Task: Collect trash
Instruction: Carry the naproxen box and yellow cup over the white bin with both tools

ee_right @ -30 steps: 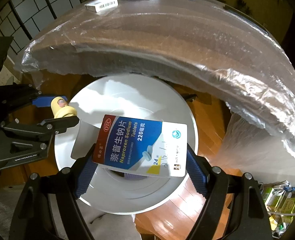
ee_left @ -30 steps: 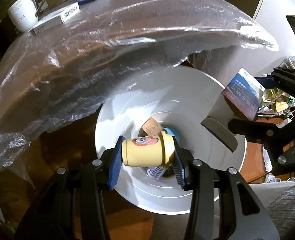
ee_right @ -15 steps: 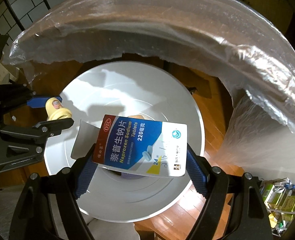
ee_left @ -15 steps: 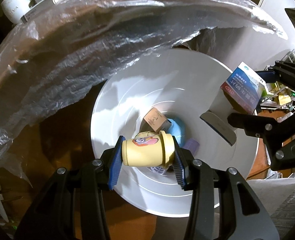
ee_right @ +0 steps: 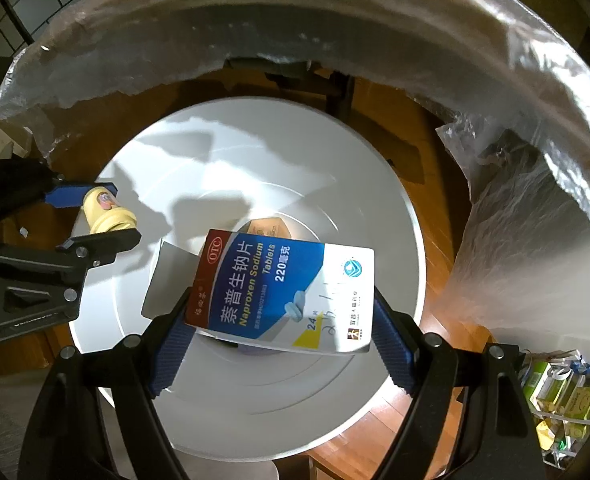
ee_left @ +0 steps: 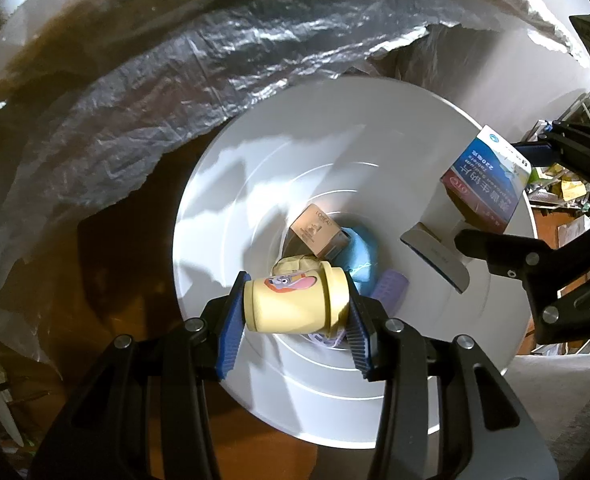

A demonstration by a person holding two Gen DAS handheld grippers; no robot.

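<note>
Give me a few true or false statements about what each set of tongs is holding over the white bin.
1. The left tongs grip a yellow cartoon cup. True.
2. The right tongs are empty. False: they clamp a Naproxen tablet box.
3. The white bin holds nothing. False: a L'Oreal box and other trash lie at the bottom.
4. Both items are above the bin's opening. True.

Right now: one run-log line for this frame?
phase: over bin | left gripper: shut on yellow bottle | right gripper: shut on tablet box | white bin: holds trash | release: not yet
</note>
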